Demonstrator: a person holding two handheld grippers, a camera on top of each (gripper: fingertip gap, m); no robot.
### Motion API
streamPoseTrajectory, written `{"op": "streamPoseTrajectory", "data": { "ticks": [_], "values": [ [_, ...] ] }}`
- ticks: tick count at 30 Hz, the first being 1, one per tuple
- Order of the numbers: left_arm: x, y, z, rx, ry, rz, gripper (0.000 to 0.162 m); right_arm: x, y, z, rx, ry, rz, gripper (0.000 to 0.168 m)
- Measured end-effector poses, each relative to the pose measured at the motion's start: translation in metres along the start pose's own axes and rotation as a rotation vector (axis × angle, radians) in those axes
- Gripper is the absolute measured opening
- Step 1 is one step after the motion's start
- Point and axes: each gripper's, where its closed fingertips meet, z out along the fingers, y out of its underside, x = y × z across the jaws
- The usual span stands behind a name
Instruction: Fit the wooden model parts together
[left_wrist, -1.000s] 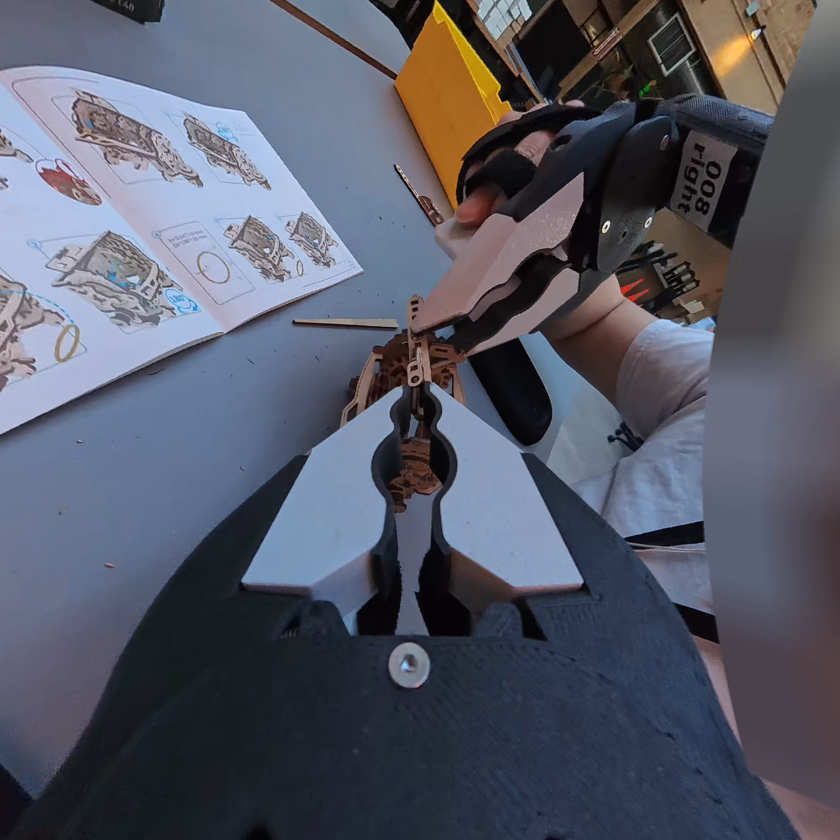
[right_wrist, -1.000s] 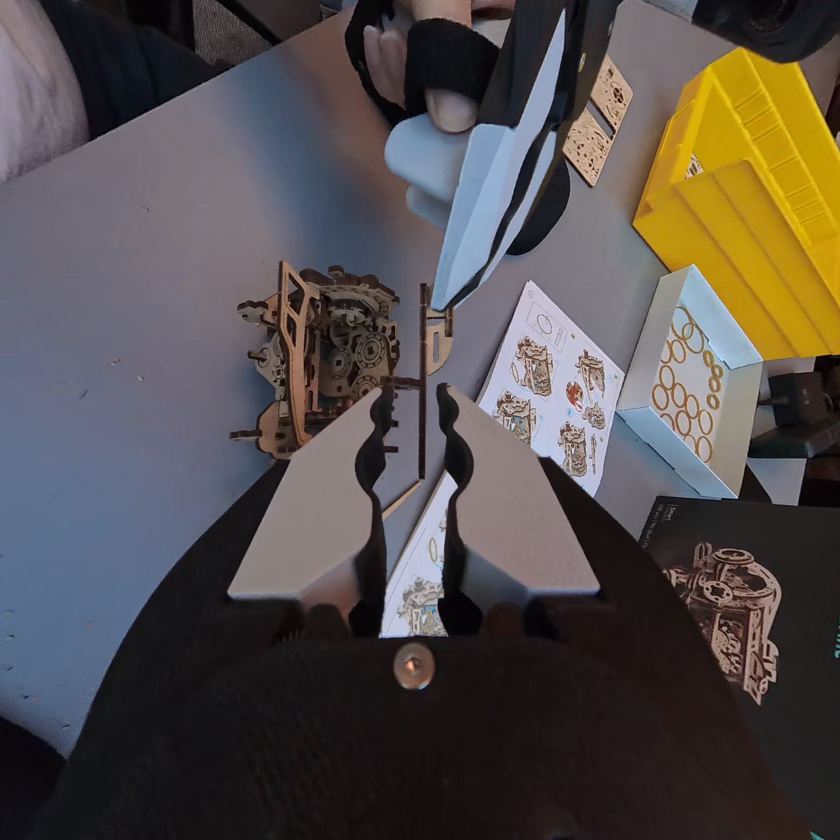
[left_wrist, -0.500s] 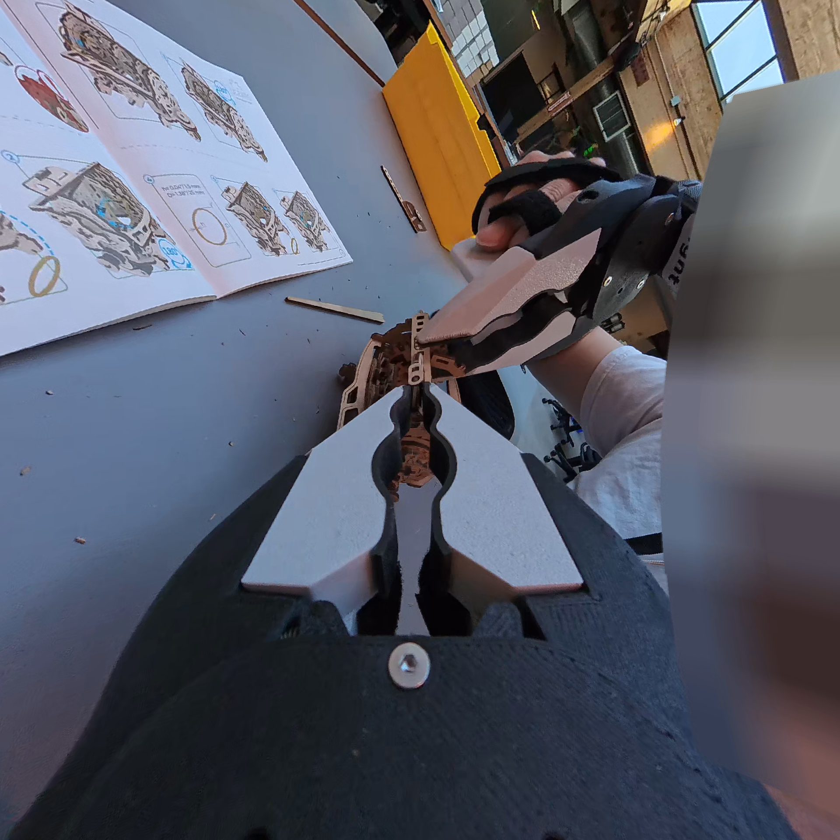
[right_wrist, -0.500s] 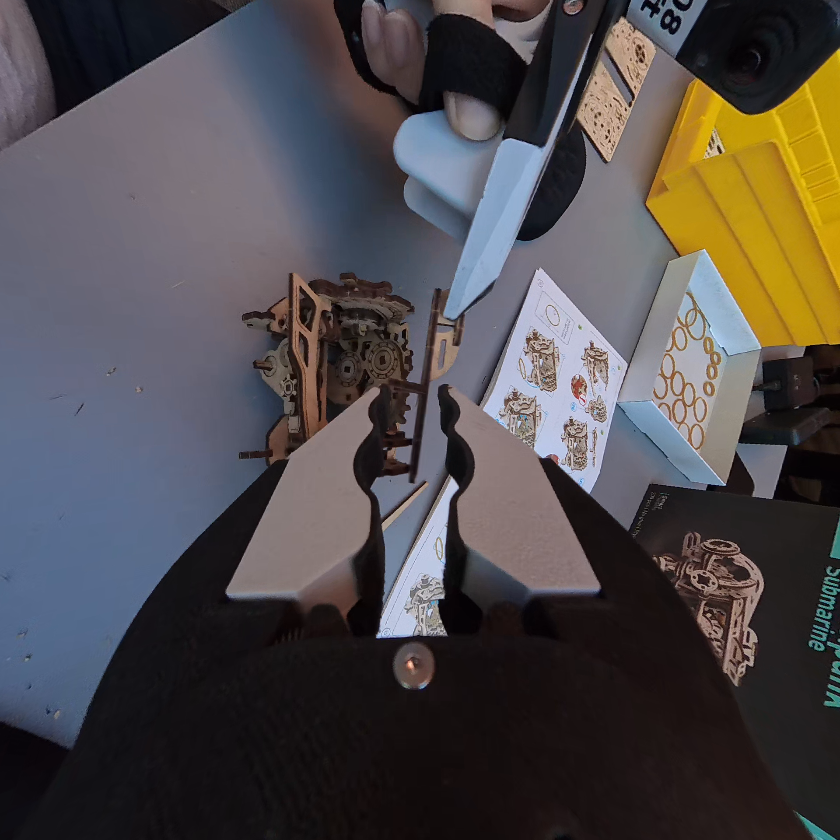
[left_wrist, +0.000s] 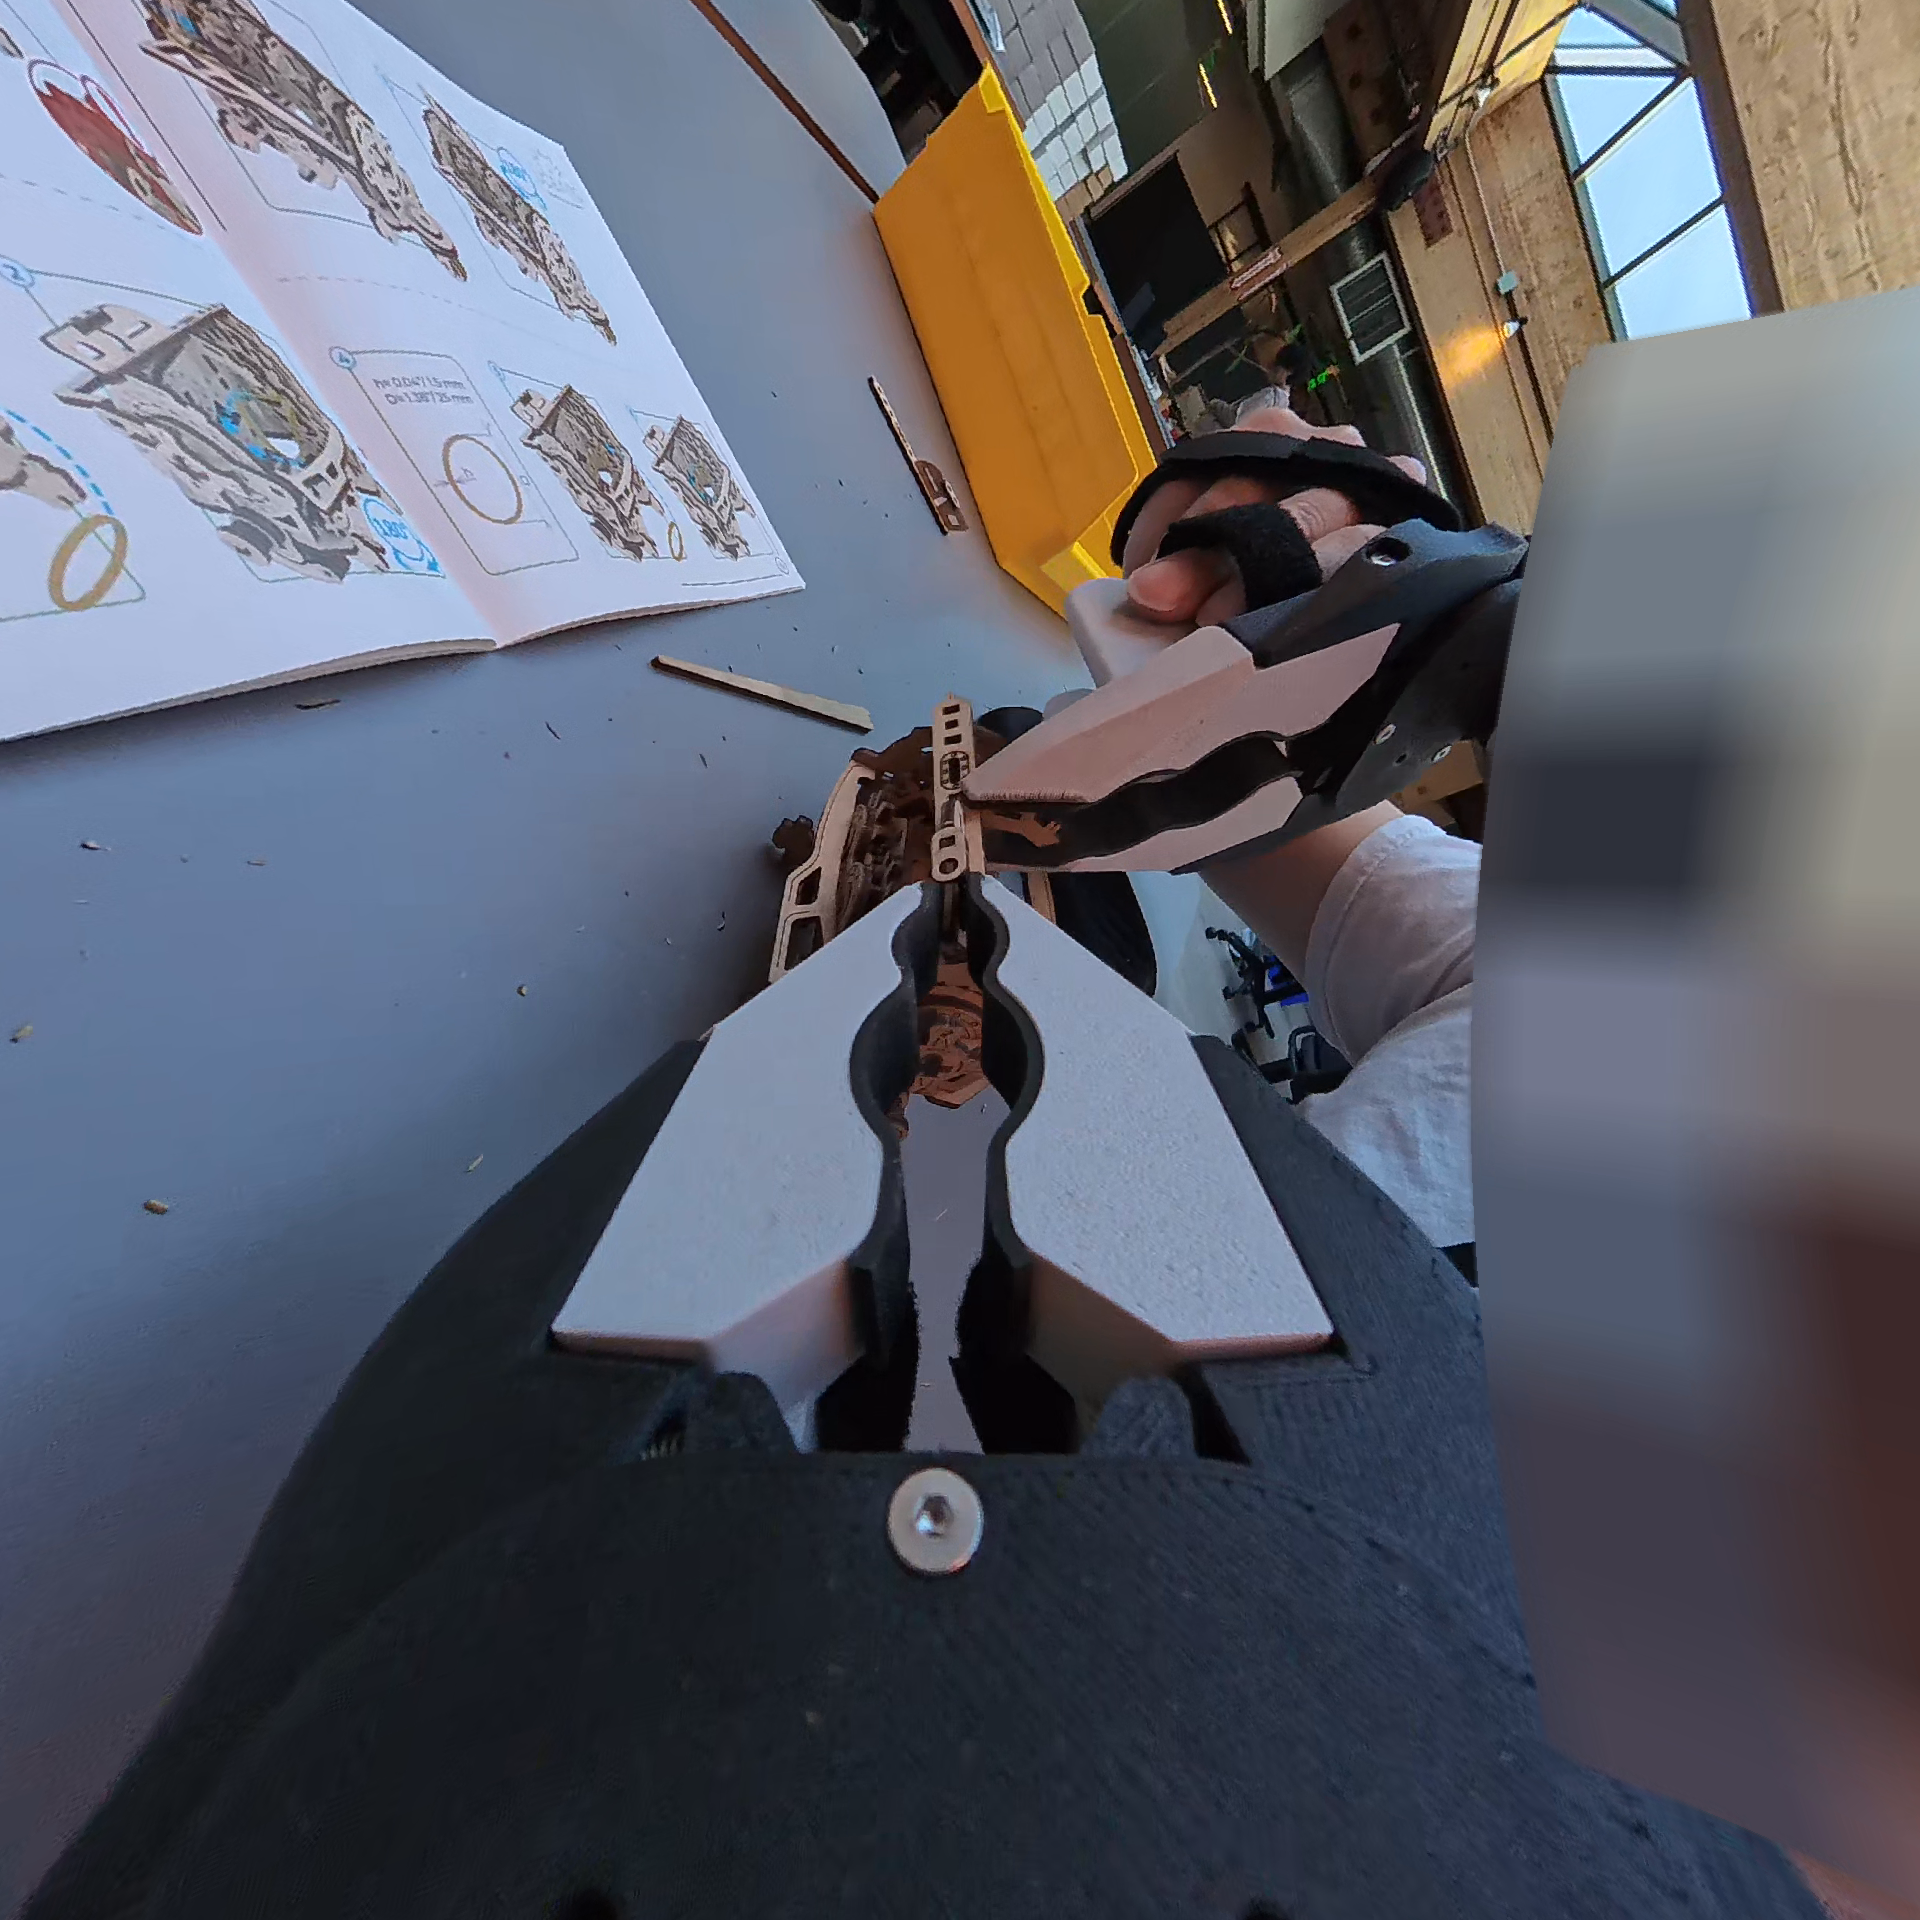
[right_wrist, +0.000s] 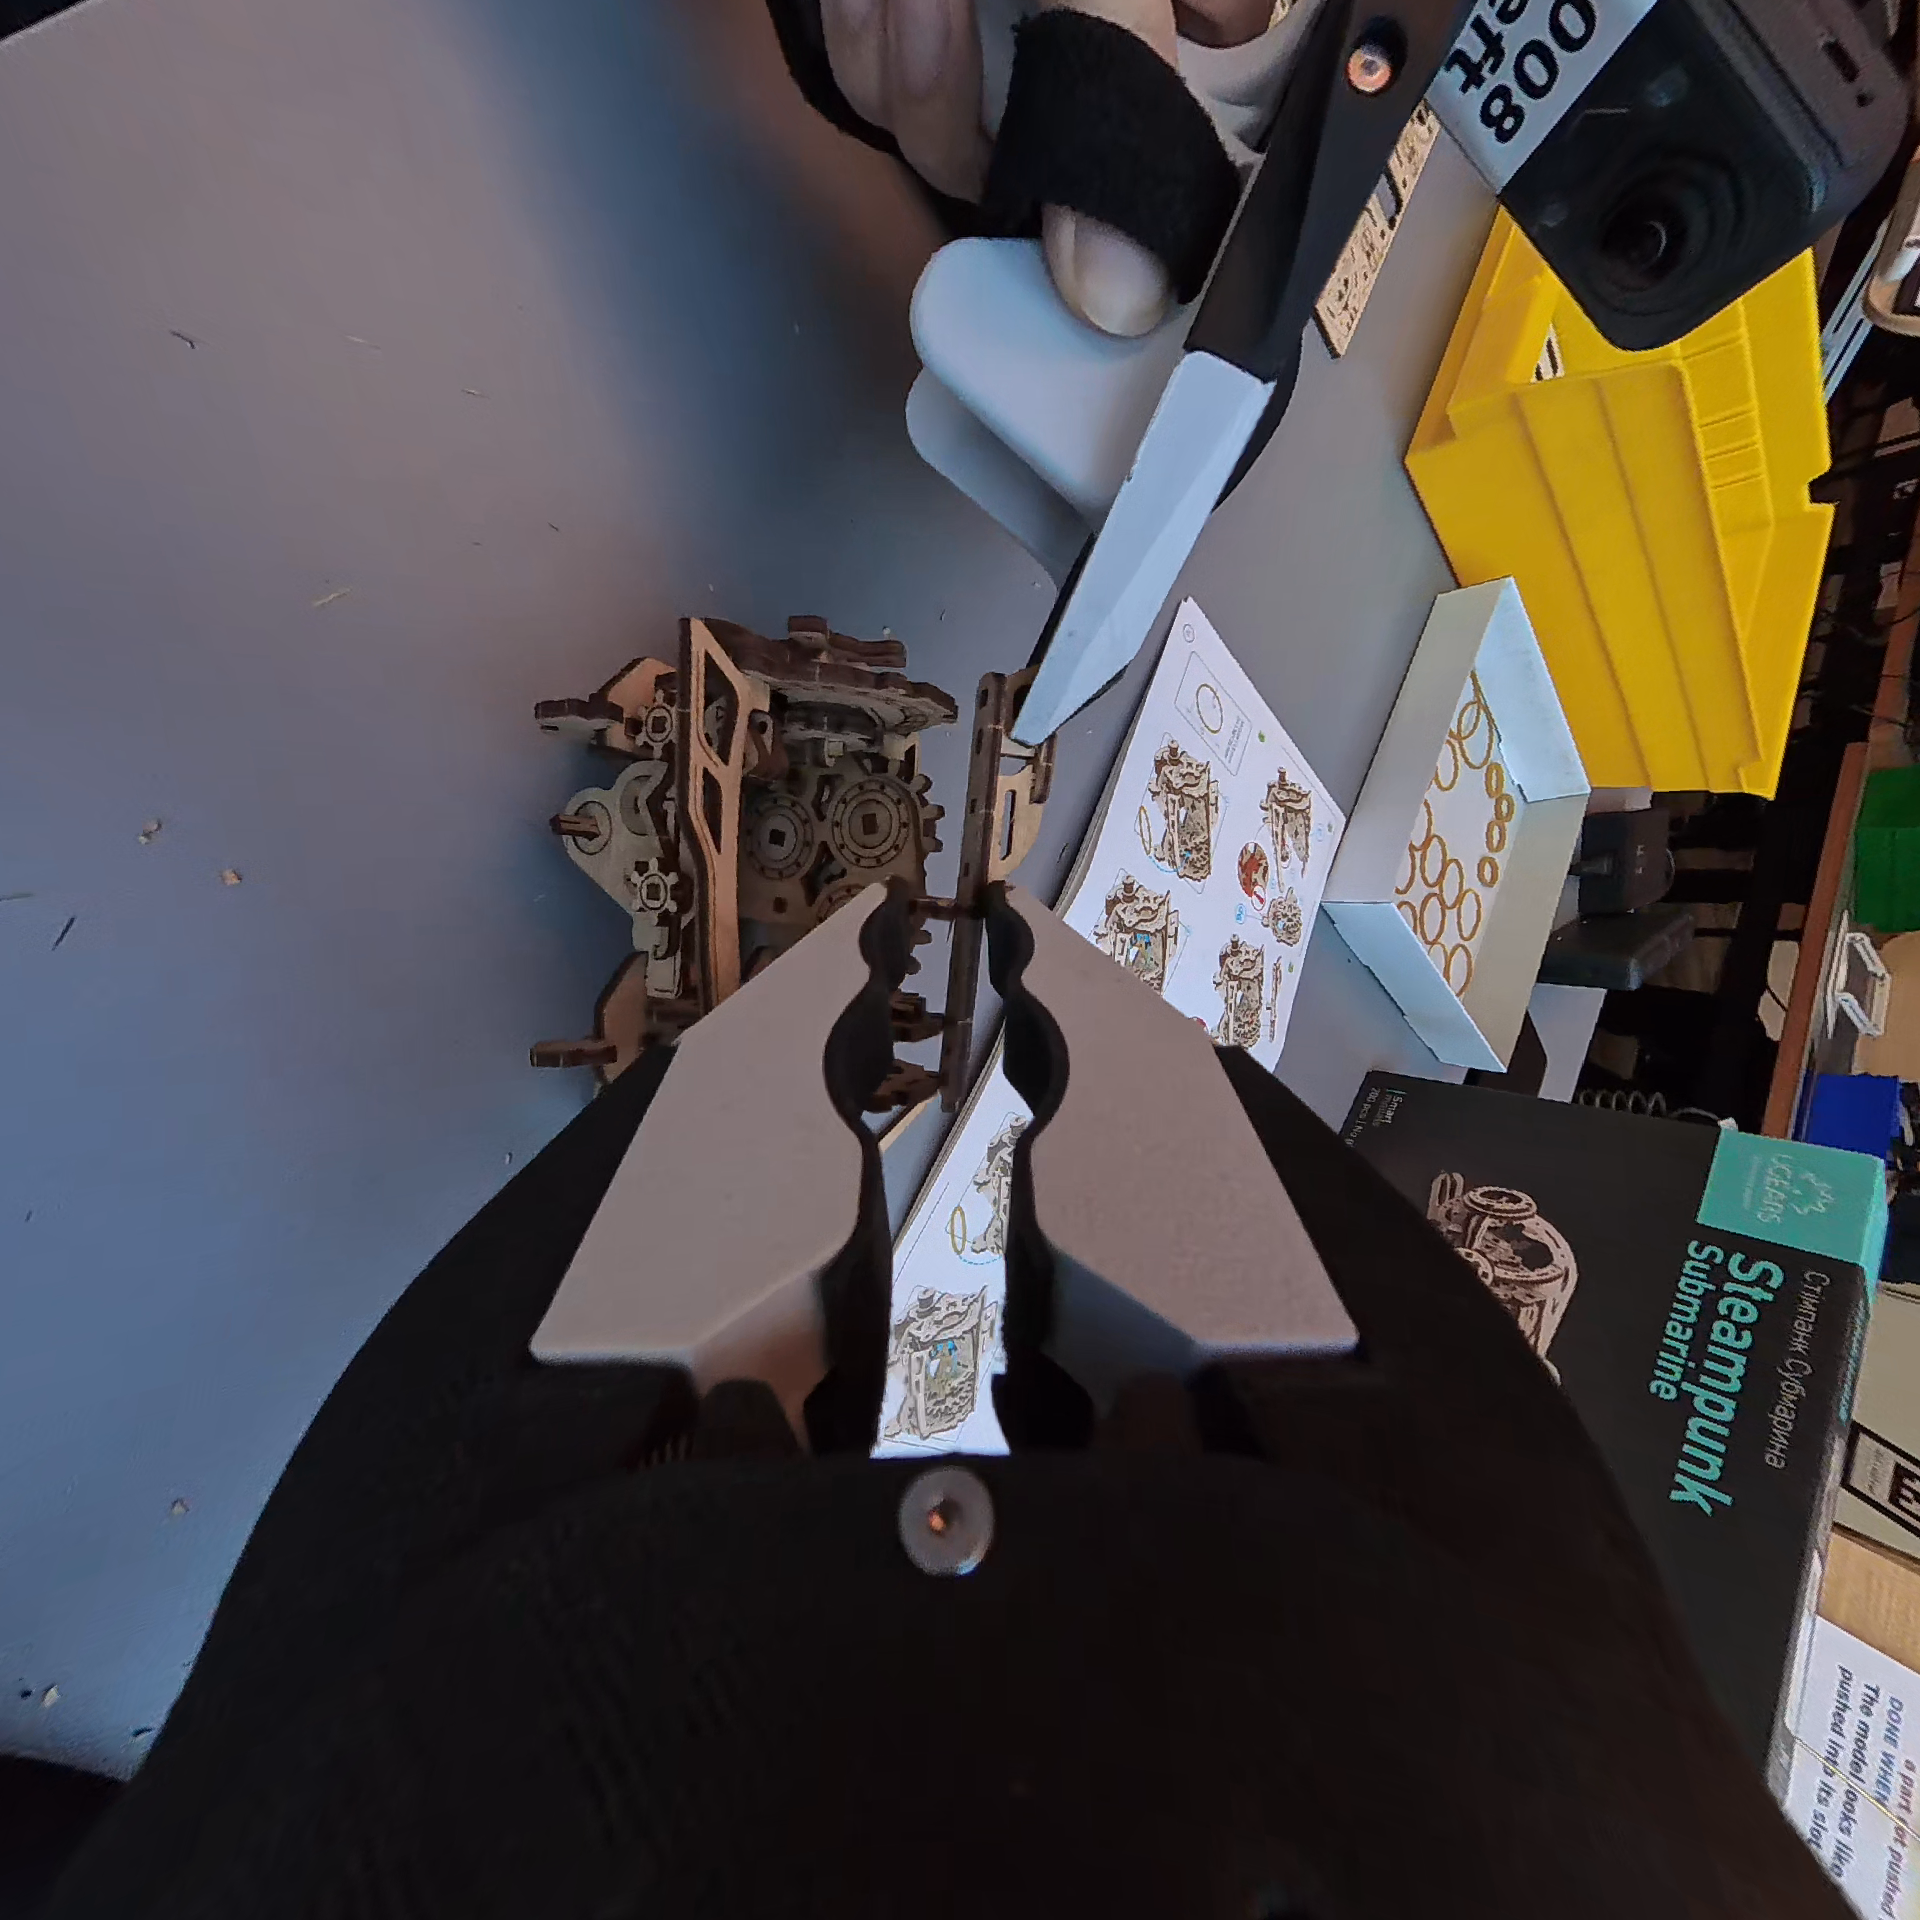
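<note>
The thin wooden side panel has been carried closer to the half-built wooden model over the last second: a clear gap was seen between them before, while now the panel stands upright just beside the model's geared face, its short pegs reaching toward it. Whether the pegs are already seated cannot be told.

The panel is held at both ends. The right gripper is closed narrowly on its lower part, and the left gripper is pinched on its far end.

The model rests on the grey worktop, away from its edges, beside the open instruction booklet.

The step is judged to be nearly complete; only a final press inward seems to remain, and a slight tilt could jam or snap the pegs.
</note>
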Motion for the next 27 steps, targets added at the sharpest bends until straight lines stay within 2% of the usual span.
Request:
{"op": "streamPoseTrajectory", "data": {
  "ticks": [14,17,19,27],
  "values": [
    [0.006,0.002,0.002,0.003,0.039,0.027,0.002,-0.002,0.003,-0.004,-0.071,-0.015,-0.008,0.012],
    [0.011,-0.003,-0.004,0.036,0.062,0.056,0.018,0.001,0.004,-0.006,-0.086,-0.004,-0.008,0.012],
    [0.007,-0.006,-0.011,0.062,0.027,0.117,0.024,0.001,0.004,-0.007,-0.091,-0.012,-0.007,0.012],
    [0.004,0.001,-0.029,0.108,-0.126,0.449,0.027,0.0,0.003,-0.006,-0.118,-0.021,-0.053,0.012]
  ]
}}
